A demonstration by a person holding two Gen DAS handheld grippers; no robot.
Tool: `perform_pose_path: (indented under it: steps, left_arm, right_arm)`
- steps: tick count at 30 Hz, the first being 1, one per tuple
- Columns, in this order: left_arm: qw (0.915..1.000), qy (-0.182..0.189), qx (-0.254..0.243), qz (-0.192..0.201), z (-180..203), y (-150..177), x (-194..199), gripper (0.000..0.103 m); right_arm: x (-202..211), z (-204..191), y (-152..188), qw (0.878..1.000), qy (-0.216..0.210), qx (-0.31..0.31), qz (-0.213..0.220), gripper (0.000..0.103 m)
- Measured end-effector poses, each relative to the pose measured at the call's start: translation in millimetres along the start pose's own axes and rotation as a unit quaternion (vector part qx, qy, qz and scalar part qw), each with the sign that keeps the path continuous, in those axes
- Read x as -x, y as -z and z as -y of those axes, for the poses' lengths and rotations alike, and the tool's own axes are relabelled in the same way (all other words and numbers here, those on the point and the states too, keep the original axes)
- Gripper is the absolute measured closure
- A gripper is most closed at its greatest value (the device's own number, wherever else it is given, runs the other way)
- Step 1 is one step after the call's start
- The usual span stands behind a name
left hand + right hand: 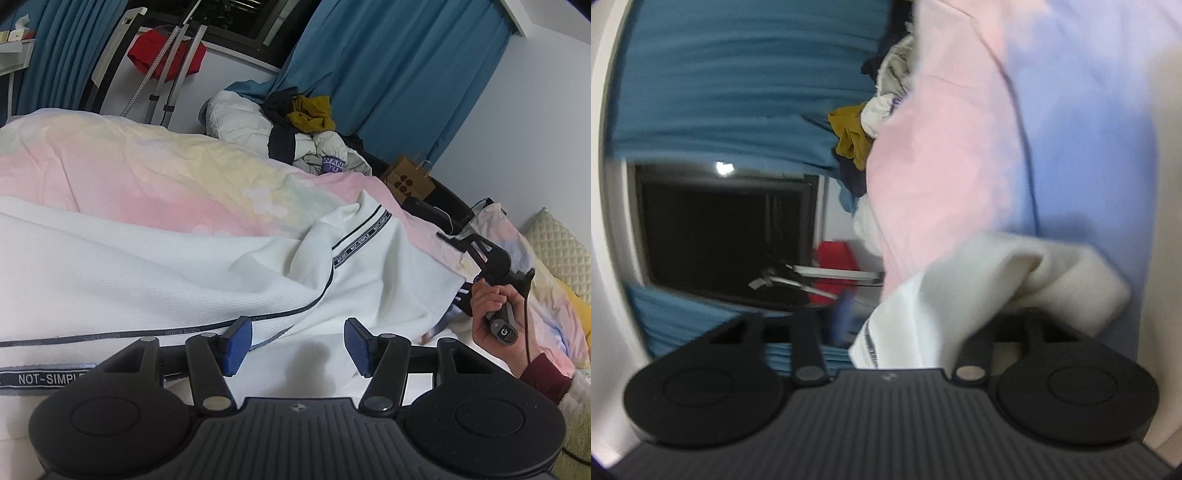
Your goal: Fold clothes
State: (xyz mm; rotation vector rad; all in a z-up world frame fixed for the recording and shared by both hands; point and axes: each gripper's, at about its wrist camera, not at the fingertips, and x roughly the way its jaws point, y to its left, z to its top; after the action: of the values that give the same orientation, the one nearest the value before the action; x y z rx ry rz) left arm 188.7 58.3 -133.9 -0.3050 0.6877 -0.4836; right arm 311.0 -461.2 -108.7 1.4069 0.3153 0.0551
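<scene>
garment: a white knit top (155,266) with dark "not-simple" tape trim lies spread over the pastel duvet (155,173), its long axis running from 9 o'clock to 3 o'clock in the left wrist view.
left gripper (297,343): fingers spread apart, holding nothing, blue pads hovering just over the near hem at 6 o'clock.
right gripper (905,325): white cloth bunches between its fingers; the view is blurred and one pad is hidden, so i cannot tell whether it pinches.
right hand (498,314): at 3 o'clock, by the garment's far end.
key relation: the hem lies directly ahead of the left gripper, which looks nearer to it.
</scene>
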Motion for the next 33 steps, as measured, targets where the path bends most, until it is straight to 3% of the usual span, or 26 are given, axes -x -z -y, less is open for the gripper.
perform_pose_path:
  steps: [2, 4, 7, 12, 14, 17, 18, 21, 25, 30, 32, 33]
  left_arm:
    - [1.0000, 0.000, 0.003, 0.002, 0, -1, 0, 0.045]
    - [1.0000, 0.001, 0.006, 0.004, 1, -1, 0, 0.045]
    - [0.9999, 0.006, 0.010, 0.011, 1, -3, 3, 0.045]
    - [0.9996, 0.016, 0.018, 0.017, -1, -4, 7, 0.045]
    - [0.9996, 0.011, 0.024, 0.011, -2, -4, 6, 0.045]
    - [0.9995, -0.003, 0.030, -0.002, -6, -2, 1, 0.045]
    - [0.9995, -0.006, 0.031, -0.003, -8, -2, 1, 0.045]
    - [0.9986, -0.007, 0.052, -0.005, -14, -5, 3, 0.045]
    - [0.9969, -0.010, 0.077, 0.006, -20, -12, 22, 0.044]
    - [0.9942, -0.045, 0.092, 0.033, -33, -22, 65, 0.040]
    - [0.9902, -0.069, 0.112, 0.046, -43, -24, 86, 0.036]
    - [0.9877, -0.080, 0.124, 0.053, -49, -25, 96, 0.035]
  right_arm:
    - [3, -12, 0, 1.000, -0.011, 0.019, 0.006, 0.083]
    - [7, -25, 0, 0.999, -0.022, 0.037, 0.011, 0.088]
    - [30, -56, 6, 0.990, -0.066, 0.118, 0.048, 0.088]
    - [69, -97, 15, 0.956, -0.129, 0.236, 0.113, 0.089]
    - [76, -76, 13, 0.968, -0.070, 0.197, 0.141, 0.090]
    - [72, -23, 4, 0.985, 0.073, 0.093, 0.123, 0.089]
    - [70, -5, 2, 0.985, 0.117, 0.062, 0.108, 0.089]
    - [61, 14, 4, 0.974, 0.199, 0.077, 0.072, 0.088]
    - [69, 6, 10, 0.965, 0.237, 0.096, 0.061, 0.084]
    - [107, -13, 37, 0.955, 0.266, 0.124, 0.050, 0.064]
    - [122, -27, 52, 0.946, 0.287, 0.139, 0.057, 0.035]
    - [131, -33, 62, 0.943, 0.291, 0.148, 0.061, 0.030]
